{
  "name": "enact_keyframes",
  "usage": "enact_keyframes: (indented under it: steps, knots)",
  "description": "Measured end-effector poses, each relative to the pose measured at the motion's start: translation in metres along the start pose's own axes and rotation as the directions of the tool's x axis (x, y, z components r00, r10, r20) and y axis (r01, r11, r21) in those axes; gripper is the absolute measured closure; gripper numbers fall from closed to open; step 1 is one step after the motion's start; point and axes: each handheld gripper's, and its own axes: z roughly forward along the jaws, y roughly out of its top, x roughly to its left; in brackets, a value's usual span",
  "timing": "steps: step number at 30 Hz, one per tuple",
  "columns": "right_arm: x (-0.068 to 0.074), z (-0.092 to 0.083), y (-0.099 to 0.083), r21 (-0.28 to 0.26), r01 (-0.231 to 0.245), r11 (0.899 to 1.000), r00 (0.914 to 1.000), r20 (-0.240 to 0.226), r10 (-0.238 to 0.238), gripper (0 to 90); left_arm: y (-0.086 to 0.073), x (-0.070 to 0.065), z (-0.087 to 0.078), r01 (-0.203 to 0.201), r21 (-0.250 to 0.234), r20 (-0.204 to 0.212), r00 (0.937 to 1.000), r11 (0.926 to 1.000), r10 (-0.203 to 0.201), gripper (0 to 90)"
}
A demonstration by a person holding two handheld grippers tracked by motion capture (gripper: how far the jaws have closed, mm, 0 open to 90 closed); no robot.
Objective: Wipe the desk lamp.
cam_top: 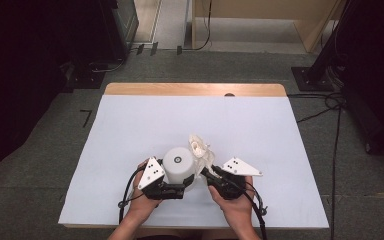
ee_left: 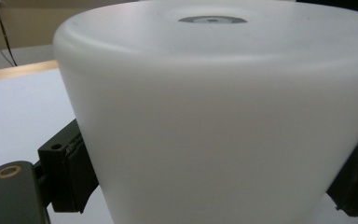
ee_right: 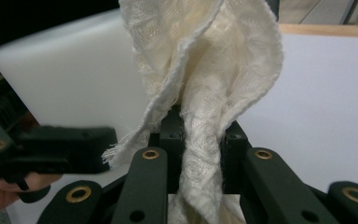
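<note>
On white table (cam_top: 130,130), left tongs (cam_top: 184,189) clamp cup (cam_top: 179,167); right tongs (cam_top: 206,174) pinch cloth (cam_top: 201,149).

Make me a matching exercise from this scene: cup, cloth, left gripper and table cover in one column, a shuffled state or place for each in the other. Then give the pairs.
1. cup
2. cloth
3. left gripper
4. table cover

A. pinched between the right gripper's jaws
B. lies flat over the wooden table
C. stands upside down, base up
D. closed on the cup's sides

Pairs: 1-C, 2-A, 3-D, 4-B
</note>
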Motion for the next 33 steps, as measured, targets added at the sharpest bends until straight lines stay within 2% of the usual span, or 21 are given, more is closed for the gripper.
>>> enact_keyframes:
  steps: [4,7,12,14,16,18,20,21,26,28,31,33]
  knots:
    - [-0.001,0.001,-0.001,0.006,-0.001,1.000,1.0000,-0.003,0.001,76.8,0.005,-0.004,-0.006,-0.023,-0.036,0.013,0.9996,0.9991,0.023,8.4]
    - [-0.001,0.004,-0.003,0.019,0.003,1.000,1.0000,-0.003,-0.003,76.8,0.008,-0.003,-0.009,-0.025,-0.058,0.014,0.9996,0.9980,0.026,8.3]
    - [0.000,0.005,-0.003,0.017,0.007,1.000,1.0000,-0.003,-0.007,76.8,0.009,0.006,-0.013,0.005,-0.072,-0.023,0.9997,0.9974,-0.006,8.3]
    - [-0.002,0.004,-0.003,0.021,-0.005,1.000,1.0000,0.001,0.005,76.8,0.012,0.010,-0.019,0.033,-0.122,-0.033,0.9988,0.9919,-0.037,8.3]
    - [-0.002,0.007,-0.006,0.035,-0.005,0.999,1.0000,-0.001,0.005,76.8,0.017,0.013,-0.026,0.066,-0.177,-0.027,0.9970,0.9820,-0.072,8.3]
    - [0.001,0.010,-0.008,0.042,0.003,0.999,1.0000,-0.007,-0.003,76.7,0.022,0.018,-0.033,0.108,-0.223,-0.008,0.9936,0.9687,-0.113,8.3]
    - [0.003,0.012,-0.009,0.050,0.010,0.999,0.9998,-0.015,-0.010,76.8,0.024,0.020,-0.036,0.115,-0.230,-0.007,0.9928,0.9663,-0.120,8.3]
    - [0.006,0.014,-0.010,0.057,0.023,0.998,0.9996,-0.020,-0.022,76.7,0.025,0.023,-0.038,0.130,-0.239,-0.009,0.9906,0.9622,-0.136,8.3]
    - [0.010,0.017,-0.012,0.068,0.049,0.997,0.9986,-0.025,-0.047,76.7,0.023,0.032,-0.038,0.189,-0.239,0.008,0.9813,0.9525,-0.193,8.3]
    - [0.012,0.017,-0.013,0.071,0.054,0.996,0.9983,-0.026,-0.052,76.8,0.021,0.032,-0.036,0.187,-0.231,0.011,0.9818,0.9549,-0.190,8.4]
    - [0.014,0.016,-0.012,0.059,0.058,0.997,0.9982,-0.016,-0.058,76.8,0.018,0.028,-0.031,0.158,-0.189,0.002,0.9870,0.9692,-0.161,8.4]
    - [0.014,0.014,-0.010,0.045,0.066,0.997,0.9977,-0.016,-0.065,76.8,0.016,0.026,-0.027,0.146,-0.172,0.000,0.9889,0.9742,-0.148,8.4]
